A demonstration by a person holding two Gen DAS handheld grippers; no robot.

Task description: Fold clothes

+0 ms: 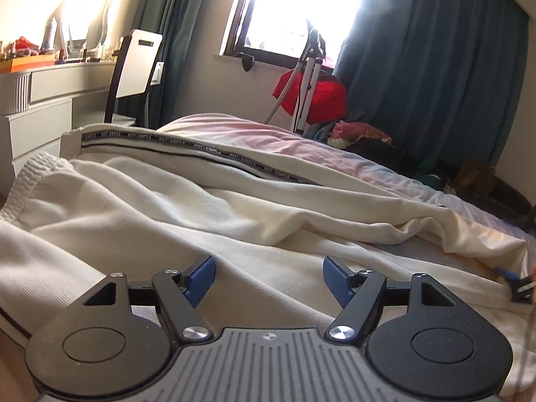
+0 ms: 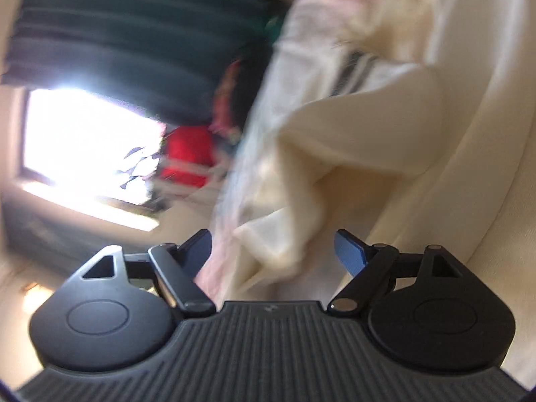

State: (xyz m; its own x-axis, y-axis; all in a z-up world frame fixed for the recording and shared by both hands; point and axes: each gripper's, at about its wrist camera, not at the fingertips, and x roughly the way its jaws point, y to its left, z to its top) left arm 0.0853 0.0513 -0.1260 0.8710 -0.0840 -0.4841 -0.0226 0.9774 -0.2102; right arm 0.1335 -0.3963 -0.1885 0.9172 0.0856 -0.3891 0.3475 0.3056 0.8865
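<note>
Cream sweatpants [image 1: 187,207] lie spread and rumpled on the bed, their elastic waistband [image 1: 26,174] at the left and a black lettered side stripe [image 1: 201,149] running along the far leg. My left gripper [image 1: 269,278] hovers low over the near cloth, open, with nothing pinched between its blue pads [image 1: 201,276]. The right wrist view is rolled sideways and blurred. It shows my right gripper [image 2: 273,251] open, with a loose fold of the cream cloth [image 2: 284,234] between the jaws and clear of both pads. A blue tip of the right gripper [image 1: 517,283] shows at the trousers' right edge.
The bed has a pink and white sheet [image 1: 301,144]. A chair [image 1: 134,73] and a white dresser [image 1: 40,100] stand at the left. Under the window [image 1: 301,10] are a red bag on a stand [image 1: 315,93], dark curtains [image 1: 435,67] and a pile of clothes [image 1: 368,137].
</note>
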